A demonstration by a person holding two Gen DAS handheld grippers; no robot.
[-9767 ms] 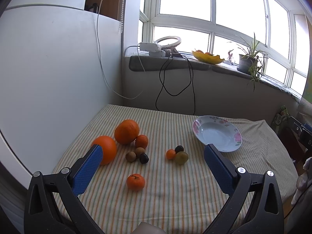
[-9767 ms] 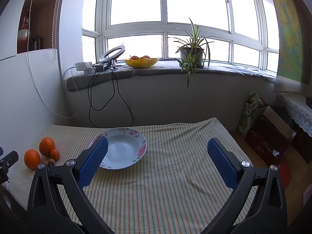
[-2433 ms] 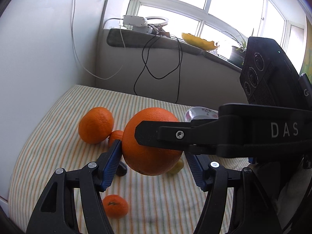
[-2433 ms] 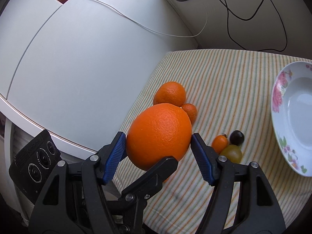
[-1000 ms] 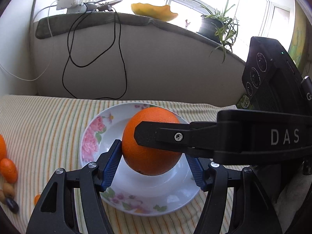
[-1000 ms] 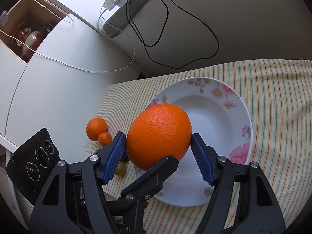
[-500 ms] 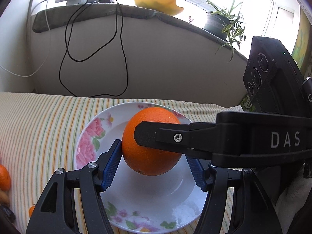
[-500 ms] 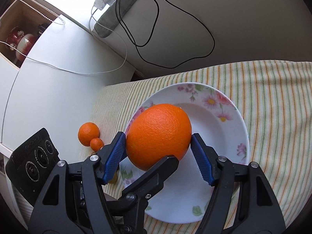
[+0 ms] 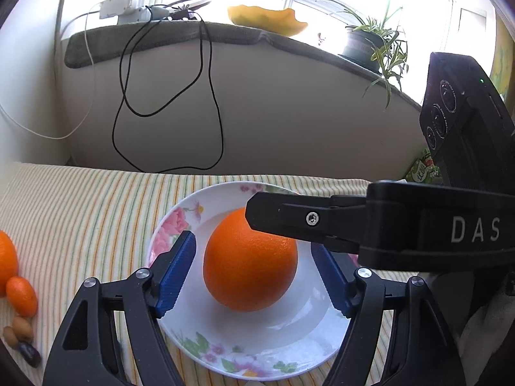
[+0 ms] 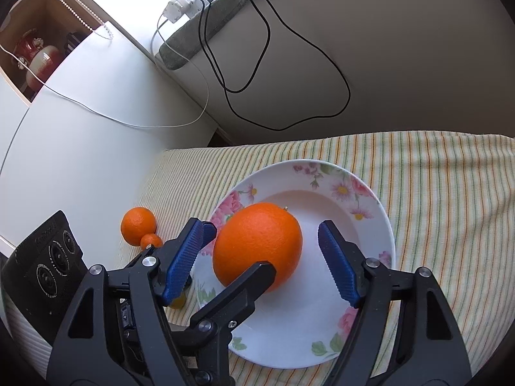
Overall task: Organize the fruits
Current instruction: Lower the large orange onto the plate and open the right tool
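Note:
A large orange (image 9: 249,262) rests in the white floral plate (image 9: 180,212); it also shows in the right wrist view (image 10: 257,244) on the plate (image 10: 370,199). My left gripper (image 9: 252,273) is open, its blue pads apart from the orange on both sides. My right gripper (image 10: 264,260) is open too, its pads clear of the orange. The right gripper's finger crosses the left wrist view above the orange. More fruit lies on the cloth at the left: an orange (image 10: 137,220), a small orange (image 10: 150,240), a kumquat (image 9: 21,296), several small nuts and a dark fruit (image 9: 29,353).
The striped tablecloth (image 9: 80,212) covers the table. A white cabinet wall (image 10: 80,148) stands at the left. Black and white cables (image 9: 206,96) hang from the windowsill, which holds a yellow bowl (image 9: 265,21) and a potted plant (image 9: 370,41).
Both grippers have opened and let go of the large orange, which now sits in the plate. Both grippers stay around it.

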